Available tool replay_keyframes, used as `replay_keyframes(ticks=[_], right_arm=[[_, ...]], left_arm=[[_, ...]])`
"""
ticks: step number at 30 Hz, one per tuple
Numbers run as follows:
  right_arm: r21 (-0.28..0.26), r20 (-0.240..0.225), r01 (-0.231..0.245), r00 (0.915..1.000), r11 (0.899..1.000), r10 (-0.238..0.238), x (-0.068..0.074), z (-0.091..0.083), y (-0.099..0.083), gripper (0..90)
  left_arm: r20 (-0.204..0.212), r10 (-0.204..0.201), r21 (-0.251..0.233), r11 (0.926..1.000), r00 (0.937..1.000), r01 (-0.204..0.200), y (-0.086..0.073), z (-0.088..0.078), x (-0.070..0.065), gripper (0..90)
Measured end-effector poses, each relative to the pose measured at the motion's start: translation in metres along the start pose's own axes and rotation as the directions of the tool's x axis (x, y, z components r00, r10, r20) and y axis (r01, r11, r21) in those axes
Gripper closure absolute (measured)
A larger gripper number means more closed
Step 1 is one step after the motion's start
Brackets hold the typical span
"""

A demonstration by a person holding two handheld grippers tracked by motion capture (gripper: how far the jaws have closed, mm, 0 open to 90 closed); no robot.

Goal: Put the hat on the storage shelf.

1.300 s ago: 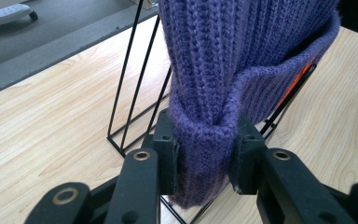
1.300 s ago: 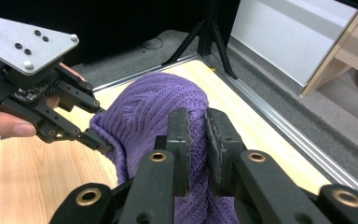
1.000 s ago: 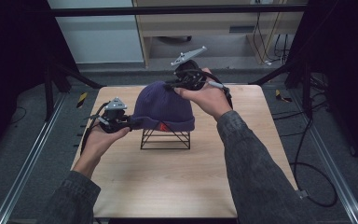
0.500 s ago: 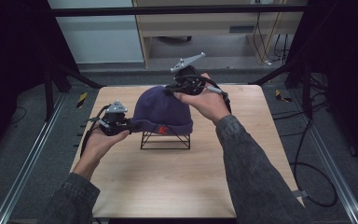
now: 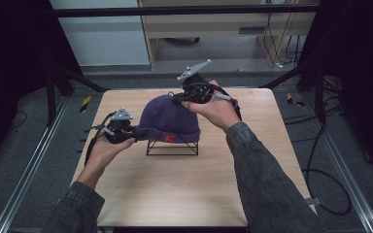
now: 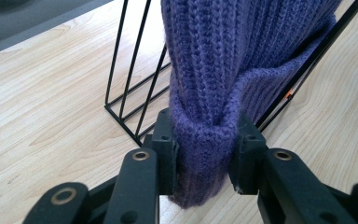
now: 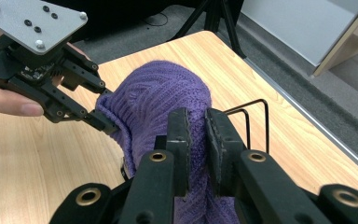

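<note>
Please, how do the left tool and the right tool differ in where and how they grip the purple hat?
The left tool pinches a thick fold of the purple hat's cuff low at one side, its jaws held well apart; the right tool pinches thinner knit at the far side, higher, its jaws nearly together. In the high view the right tool sits higher than the left. Both are shut on the hat over the wire stand.

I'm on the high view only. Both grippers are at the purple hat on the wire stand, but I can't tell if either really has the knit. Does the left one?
Observer: Yes. In the left gripper view, the left gripper has a fold of the purple hat bunched between its jaws.
Operator: And the right?
Observer: The right gripper is shut on a thinner pinch of knit; its jaws stand almost together.
Operator: Is the stand being lifted?
Observer: Where the wire stand shows in the left gripper view, its base rests on the table.
</note>
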State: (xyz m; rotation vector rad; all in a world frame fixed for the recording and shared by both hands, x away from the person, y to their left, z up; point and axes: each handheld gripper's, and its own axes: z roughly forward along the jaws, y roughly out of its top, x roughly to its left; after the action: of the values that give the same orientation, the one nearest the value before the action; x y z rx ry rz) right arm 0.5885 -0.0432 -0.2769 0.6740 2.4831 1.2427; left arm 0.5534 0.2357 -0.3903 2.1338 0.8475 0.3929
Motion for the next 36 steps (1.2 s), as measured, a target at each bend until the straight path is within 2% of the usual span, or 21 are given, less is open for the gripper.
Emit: replay_keyframes(ticks=[21, 24, 33, 36], right_arm=[[0.056, -0.008, 0.012, 0.9999, 0.998, -0.012, 0.004, 0.004, -0.008, 80.5], [0.055, -0.008, 0.009, 0.9999, 0.998, -0.008, 0.004, 0.005, -0.008, 80.5], [0.073, -0.019, 0.000, 0.9998, 0.997, 0.002, 0.006, 0.015, -0.018, 80.5], [0.071, -0.021, -0.003, 0.9998, 0.997, 0.004, 0.008, 0.016, -0.020, 80.5]], left_arm=[[-0.007, -0.020, -0.011, 0.9997, 0.9998, 0.020, -0.012, 0.008, 0.000, 67.1], [-0.006, -0.013, -0.005, 0.9999, 0.9999, 0.013, -0.013, 0.009, 0.000, 67.1], [0.005, -0.025, 0.026, 0.9994, 0.9997, 0.025, -0.023, 0.017, -0.001, 67.1], [-0.002, -0.033, 0.021, 0.9992, 0.9995, 0.033, -0.025, 0.019, 0.000, 67.1]])
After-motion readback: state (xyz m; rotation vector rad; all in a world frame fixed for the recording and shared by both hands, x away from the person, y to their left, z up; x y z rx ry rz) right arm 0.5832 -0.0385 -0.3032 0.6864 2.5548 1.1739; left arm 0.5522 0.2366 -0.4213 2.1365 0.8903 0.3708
